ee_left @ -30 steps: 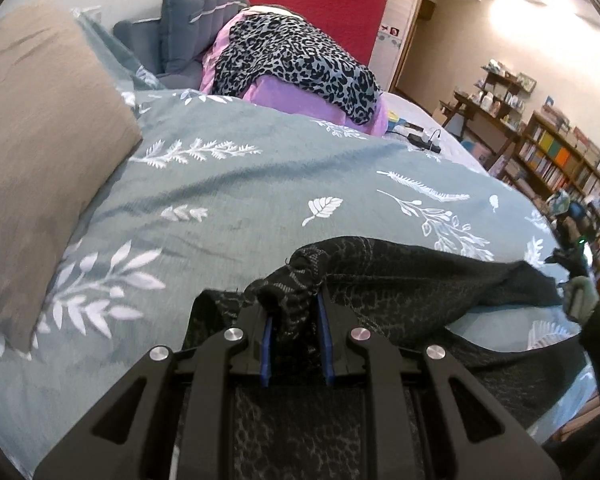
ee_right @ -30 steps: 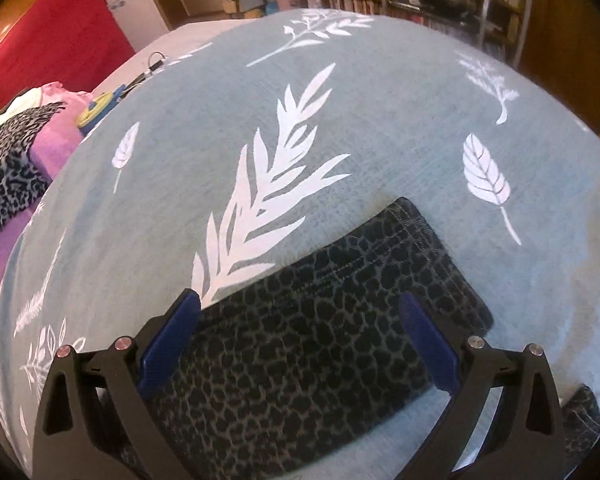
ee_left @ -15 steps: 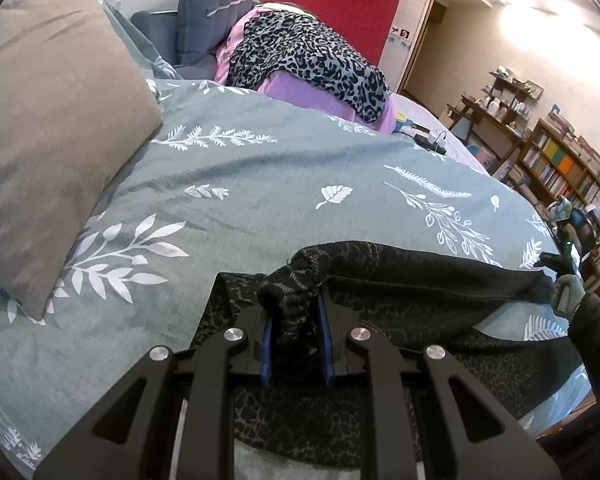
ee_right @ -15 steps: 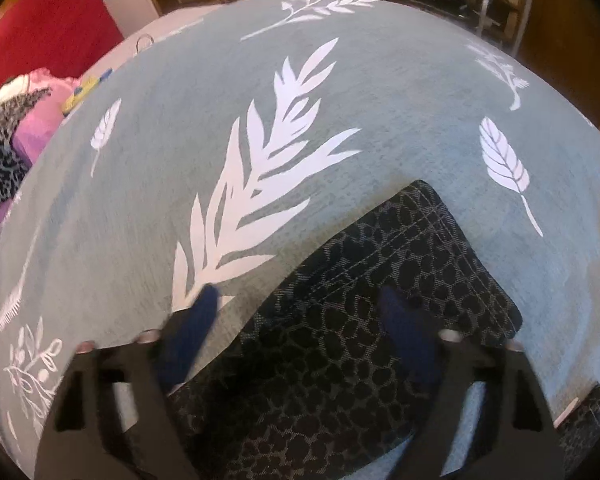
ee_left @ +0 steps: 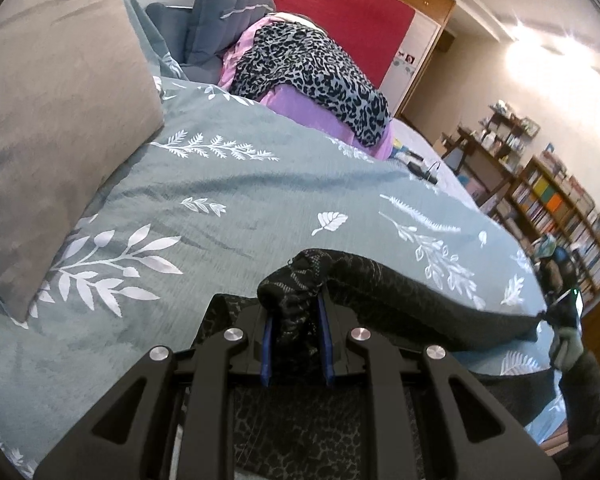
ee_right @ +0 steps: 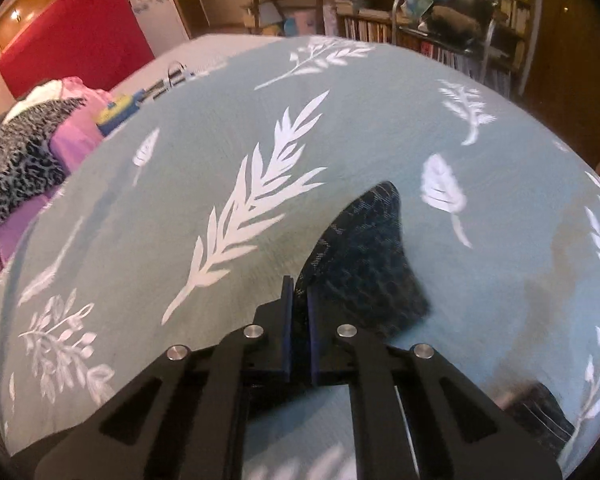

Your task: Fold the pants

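Note:
The dark leopard-print pants are stretched above a teal bedspread with white leaves. My left gripper is shut on a bunched end of the pants. My right gripper is shut on the other end of the pants, lifted off the bedspread. The right gripper also shows in the left wrist view at the far right, pulling the fabric taut. More of the pants hangs below my left gripper.
A tan pillow lies at the left. A pile of leopard and purple clothes sits at the head of the bed, with small gadgets beside it. Bookshelves stand to the right, past the bed's edge.
My right gripper, open over the pants a second ago, has shut on the fabric and lifted it. The left gripper has kept its hold and the pants are pulled taut between the two.

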